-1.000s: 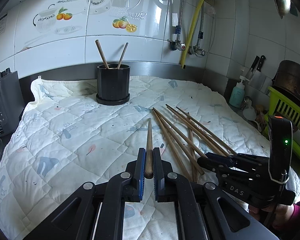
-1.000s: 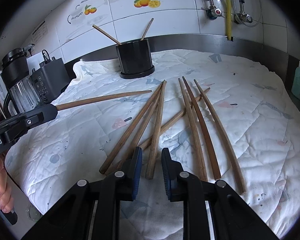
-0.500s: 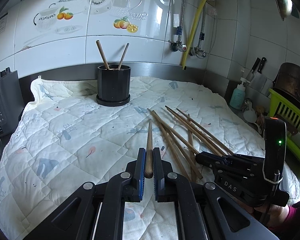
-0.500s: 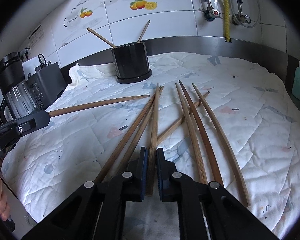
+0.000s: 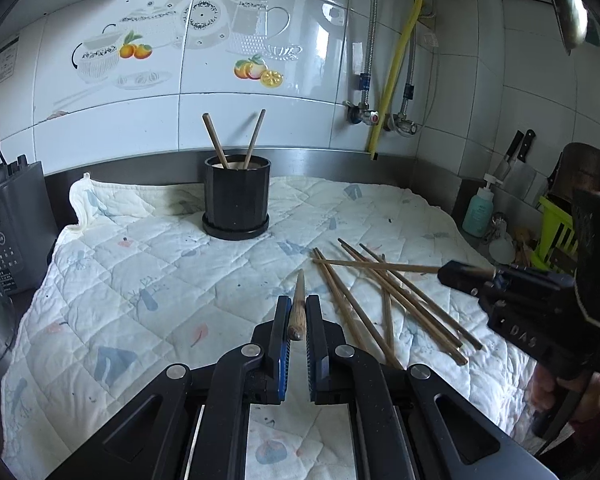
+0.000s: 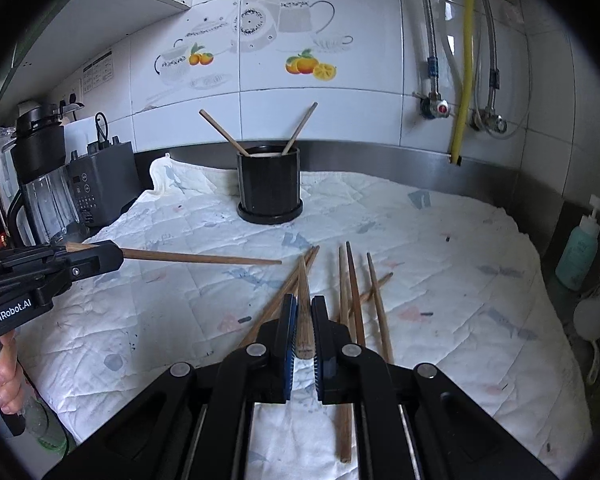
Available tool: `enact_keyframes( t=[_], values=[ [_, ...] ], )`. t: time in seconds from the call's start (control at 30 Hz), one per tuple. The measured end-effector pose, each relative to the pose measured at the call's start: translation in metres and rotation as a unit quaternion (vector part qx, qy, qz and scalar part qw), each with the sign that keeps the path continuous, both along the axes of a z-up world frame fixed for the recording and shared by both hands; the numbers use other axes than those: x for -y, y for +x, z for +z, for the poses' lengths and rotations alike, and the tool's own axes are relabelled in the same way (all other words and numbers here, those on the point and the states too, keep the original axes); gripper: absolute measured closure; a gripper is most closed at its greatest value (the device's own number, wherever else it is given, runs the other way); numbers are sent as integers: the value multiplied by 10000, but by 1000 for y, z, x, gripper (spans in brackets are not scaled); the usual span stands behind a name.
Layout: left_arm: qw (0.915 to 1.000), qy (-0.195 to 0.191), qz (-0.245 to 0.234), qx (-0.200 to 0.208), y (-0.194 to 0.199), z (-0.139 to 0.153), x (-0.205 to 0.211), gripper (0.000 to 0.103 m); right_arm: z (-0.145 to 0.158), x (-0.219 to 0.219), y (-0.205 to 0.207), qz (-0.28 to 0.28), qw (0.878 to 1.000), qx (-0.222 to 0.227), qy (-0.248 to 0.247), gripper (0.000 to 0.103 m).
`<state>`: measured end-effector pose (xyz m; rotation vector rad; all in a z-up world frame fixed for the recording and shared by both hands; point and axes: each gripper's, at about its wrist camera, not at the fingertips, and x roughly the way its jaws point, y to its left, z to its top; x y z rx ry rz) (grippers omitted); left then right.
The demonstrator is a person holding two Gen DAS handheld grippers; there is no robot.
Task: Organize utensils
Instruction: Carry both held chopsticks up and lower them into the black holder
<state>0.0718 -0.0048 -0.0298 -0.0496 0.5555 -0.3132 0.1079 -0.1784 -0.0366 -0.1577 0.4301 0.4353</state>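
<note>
My left gripper [image 5: 298, 312] is shut on a wooden chopstick [image 5: 299, 296] that points toward a black holder [image 5: 236, 204] with two chopsticks standing in it. My right gripper [image 6: 303, 320] is shut on another chopstick [image 6: 303, 300], lifted above several loose chopsticks [image 6: 354, 292] on the quilted cloth [image 6: 440, 280]. The right gripper also shows in the left wrist view [image 5: 452, 274], holding its chopstick [image 5: 376, 266] level over the pile [image 5: 396, 308]. The left gripper shows in the right wrist view [image 6: 112, 258] with its chopstick [image 6: 204, 258]. The holder [image 6: 269, 188] stands at the back.
A grey appliance [image 5: 12, 232] and a blender [image 6: 44, 188] stand at the left. A teal soap bottle [image 6: 580, 252], knives [image 5: 516, 160] and a green rack [image 5: 556, 232] are at the right. Pipes [image 5: 392, 80] run down the tiled wall.
My right gripper closed on a chopstick from the pile and lifted it off the cloth. My left gripper kept its chopstick and rose a little.
</note>
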Motion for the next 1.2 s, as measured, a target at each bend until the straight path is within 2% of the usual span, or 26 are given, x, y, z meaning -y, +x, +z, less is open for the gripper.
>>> enact_keyframes(
  t=[0.23, 0.73, 1.03, 1.2],
  values=[
    [9996, 170, 68, 194, 25, 33, -7, 97, 37, -5, 22, 369, 9992, 55, -170, 93],
    [9977, -8, 116, 666, 75, 121, -34, 97, 123, -21, 71, 871, 9953, 134, -390, 94],
    [9900, -383, 113, 1354, 107, 202, -47, 97, 163, -41, 95, 958, 9940, 365, -393, 94],
    [9833, -236, 355, 1767, 139, 237, -50, 97, 182, -57, 110, 1047, 9928, 541, -204, 94]
  ],
)
